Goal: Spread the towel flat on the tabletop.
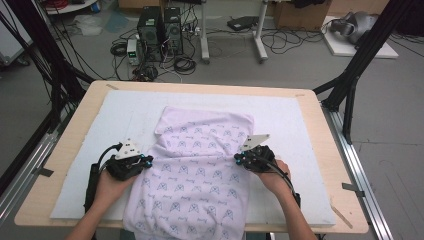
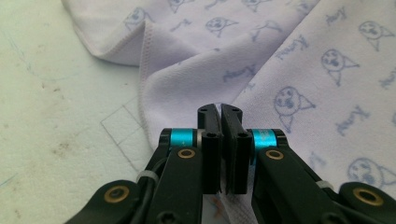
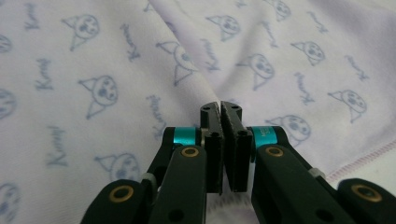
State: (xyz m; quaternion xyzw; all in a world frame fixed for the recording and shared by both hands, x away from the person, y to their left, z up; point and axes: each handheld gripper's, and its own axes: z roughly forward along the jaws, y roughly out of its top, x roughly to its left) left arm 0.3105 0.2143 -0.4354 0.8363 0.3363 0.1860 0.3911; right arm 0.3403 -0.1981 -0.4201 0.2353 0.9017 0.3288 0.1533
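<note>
The left gripper has its black jaws pressed together on a raised fold of the pale lilac knit cloth printed with grey cat faces, pinching it at the cloth's stitched left edge. The right gripper is likewise closed on a ridge of the same cloth near its hemmed right edge. Between the two grips the soft fabric lies rumpled, its near end hanging over the table's front edge. Outward from each gripper spreads the flat, scuffed white foam mat, bare and roomy on both sides. Beyond it runs the light wooden tabletop rim.
</note>
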